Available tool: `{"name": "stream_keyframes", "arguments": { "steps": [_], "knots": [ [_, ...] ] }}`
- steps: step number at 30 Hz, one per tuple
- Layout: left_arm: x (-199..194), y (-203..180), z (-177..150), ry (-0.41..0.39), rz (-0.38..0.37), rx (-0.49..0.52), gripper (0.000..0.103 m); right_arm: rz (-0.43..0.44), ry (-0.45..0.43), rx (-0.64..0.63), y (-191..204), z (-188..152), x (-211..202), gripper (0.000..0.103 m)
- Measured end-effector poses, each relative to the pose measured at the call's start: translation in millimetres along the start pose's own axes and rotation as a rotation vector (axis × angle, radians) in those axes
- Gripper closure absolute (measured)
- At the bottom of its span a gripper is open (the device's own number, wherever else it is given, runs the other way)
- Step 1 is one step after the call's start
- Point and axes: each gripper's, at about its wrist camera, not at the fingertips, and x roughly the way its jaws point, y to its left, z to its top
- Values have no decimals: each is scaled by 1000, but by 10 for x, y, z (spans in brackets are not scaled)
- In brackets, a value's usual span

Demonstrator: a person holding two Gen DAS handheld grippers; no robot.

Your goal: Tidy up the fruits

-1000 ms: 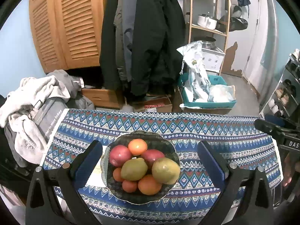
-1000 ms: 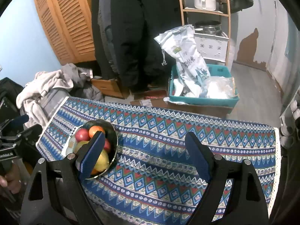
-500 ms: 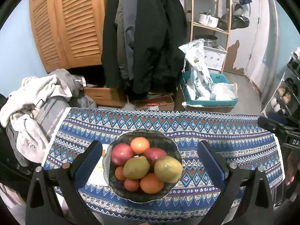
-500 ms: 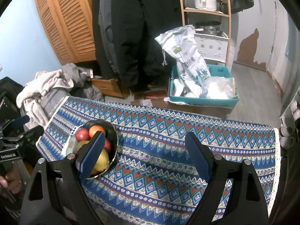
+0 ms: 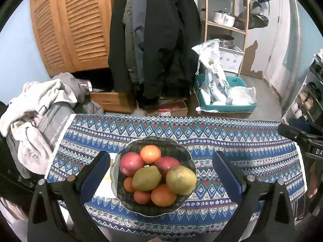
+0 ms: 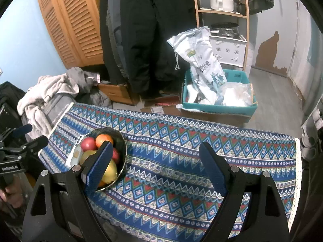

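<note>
Both tongs are hanging wide open and holding nothing: the left gripper (image 5: 161, 173) is framing the fruit bowl between its blue pads, while the right gripper (image 6: 159, 167) is spreading over bare patterned cloth, its left pad overlapping the bowl's edge only in view. Largest first — the table (image 6: 181, 141), draped in a blue zigzag cloth, is carrying just one cluster of things toward its left end. The dark bowl (image 5: 181, 153) is sitting there, touching a pale flat mat or board (image 5: 105, 181) at its left side; what that is, I cannot tell. Fruits are all lying heaped inside: two yellow-green mangoes (image 5: 146, 178) on top at the front, red apples (image 5: 131, 163) behind, oranges (image 5: 150, 153) and smaller orange fruit tucked around them. None is lying loose on the cloth — gathered like this, the pile is fitting either a finished tidy-up or a stock waiting to be sorted out. A hand (image 6: 9, 193) is gripping the left tool's handle at the table's left edge, tool levelled over the bowl.
</note>
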Motion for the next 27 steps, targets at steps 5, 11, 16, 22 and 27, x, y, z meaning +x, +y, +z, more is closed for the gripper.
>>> {"name": "stream_keyframes", "arguments": {
  "steps": [5, 11, 16, 22, 27],
  "knots": [
    [5, -6, 1, 0, 4, 3, 1, -1, 0, -2, -1, 2, 2, 17],
    [5, -3, 1, 1, 5, 3, 1, -1, 1, 0, 4, 3, 3, 17],
    [29, -4, -6, 7, 4, 6, 1, 4, 9, -1, 14, -11, 24, 17],
    [28, -32, -27, 12, 9, 19, 1, 5, 14, -9, 38, -47, 37, 17],
    [16, -37, -28, 11, 5, 20, 1, 5, 19, -11, 38, -53, 57, 17]
  ]
}}
